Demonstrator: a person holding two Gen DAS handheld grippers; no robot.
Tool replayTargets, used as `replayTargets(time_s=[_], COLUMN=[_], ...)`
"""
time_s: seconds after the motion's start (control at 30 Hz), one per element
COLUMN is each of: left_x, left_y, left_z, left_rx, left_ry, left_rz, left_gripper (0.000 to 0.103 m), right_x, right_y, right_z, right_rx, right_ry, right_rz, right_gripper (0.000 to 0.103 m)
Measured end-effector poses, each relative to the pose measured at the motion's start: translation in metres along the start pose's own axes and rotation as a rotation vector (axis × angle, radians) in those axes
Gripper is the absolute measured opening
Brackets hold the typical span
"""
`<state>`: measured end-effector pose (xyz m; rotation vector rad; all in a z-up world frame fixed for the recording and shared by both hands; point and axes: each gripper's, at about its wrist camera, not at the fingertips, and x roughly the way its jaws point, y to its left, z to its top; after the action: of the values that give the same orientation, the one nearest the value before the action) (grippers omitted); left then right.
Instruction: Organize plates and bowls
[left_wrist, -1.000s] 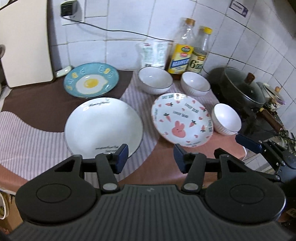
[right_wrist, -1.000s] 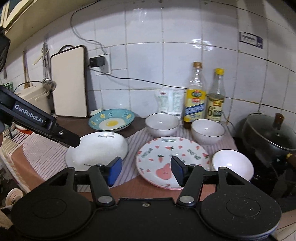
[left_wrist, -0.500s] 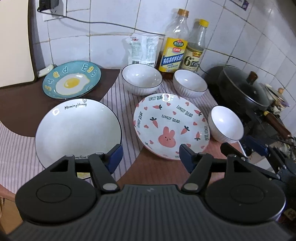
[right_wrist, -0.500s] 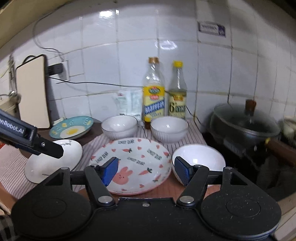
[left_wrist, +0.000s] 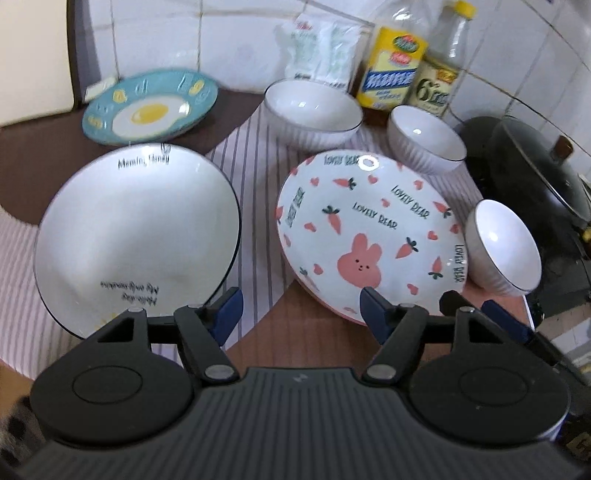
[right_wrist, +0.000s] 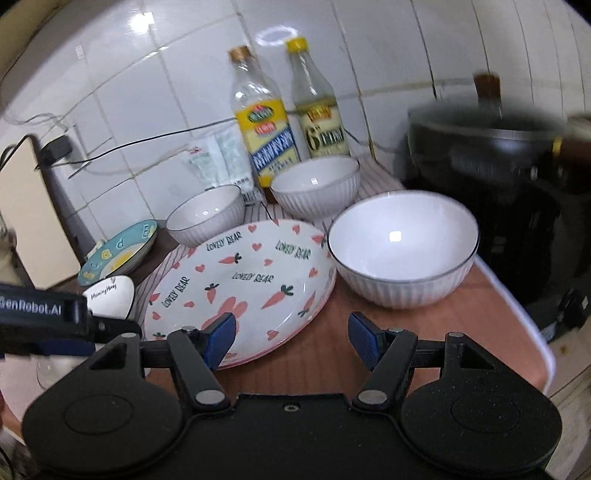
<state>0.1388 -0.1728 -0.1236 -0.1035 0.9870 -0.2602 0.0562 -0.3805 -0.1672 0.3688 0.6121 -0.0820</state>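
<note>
The rabbit-and-carrot plate (left_wrist: 373, 236) carries "LOVELY BEAR" several times around its face. The white plate (left_wrist: 136, 236) reads "Morning Honey" at its far rim; the line at its near rim is too blurred to read. The right-hand bottle (right_wrist: 319, 110) shows a large "6" on its label. The left gripper's body (right_wrist: 40, 310) bears "GenRobot.AI"

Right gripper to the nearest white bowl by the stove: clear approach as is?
Probably yes. The right gripper is open and empty, with bare countertop ahead of it up to the white bowl. The bunny plate lies close on the bowl's left; the black pot crowds the right.
</note>
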Motion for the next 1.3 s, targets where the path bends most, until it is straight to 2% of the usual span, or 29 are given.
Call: replayTargets(time_s=[0.3, 0.43, 0.5, 0.53, 0.63, 0.7, 0.73, 0.8, 0.83, 1.1, 1.3], left_x=[0.025, 0.034, 0.039, 0.041, 0.046, 0.049, 0.05, 0.053, 0.054, 0.057, 0.051], left_y=[0.003, 0.002, 0.002, 0.001, 0.001, -0.001, -0.001, -0.001, 0.0, 0.004, -0.001], left_z=[0.004, 0.003, 0.004, 0.005, 0.007, 0.01, 0.011, 0.013, 0.014, 0.012, 0.015], left_rx=[-0.05, -0.061, -0.072, -0.075, -0.09, -0.093, -0.096, -0.114, -0.126, -0.166, -0.105], left_ry=[0.065, 0.091, 0.104, 0.11, 0.117, 0.121, 0.122, 0.124, 0.126, 0.11, 0.114], left_rz=[-0.034, -0.05, -0.059, -0.059, -0.072, -0.075, -0.073, -0.065, -0.064, -0.074, -0.065], left_gripper=[0.069, 0.065, 0.06, 0.054, 0.039, 0.032, 0.027, 0.024, 0.024, 0.023, 0.023], right_x=[0.027, 0.035, 0.038, 0.04, 0.043, 0.045, 0.046, 0.049, 0.05, 0.051, 0.05], right_y=[-0.004, -0.006, -0.006, -0.006, -0.006, -0.006, -0.007, -0.009, -0.01, -0.012, -0.009], right_z=[0.0, 0.001, 0.002, 0.003, 0.004, 0.006, 0.006, 0.007, 0.006, 0.004, 0.012], right_rx=[0.062, 0.078, 0.084, 0.087, 0.091, 0.094, 0.098, 0.109, 0.112, 0.109, 0.106], right_ry=[0.027, 0.029, 0.032, 0.033, 0.029, 0.031, 0.031, 0.032, 0.032, 0.016, 0.062], right_rz=[0.003, 0.008, 0.013, 0.01, 0.007, 0.003, -0.002, -0.015, -0.021, -0.012, -0.017], right_gripper=[0.072, 0.069, 0.063, 0.062, 0.05, 0.036, 0.034, 0.023, 0.022, 0.022, 0.022])
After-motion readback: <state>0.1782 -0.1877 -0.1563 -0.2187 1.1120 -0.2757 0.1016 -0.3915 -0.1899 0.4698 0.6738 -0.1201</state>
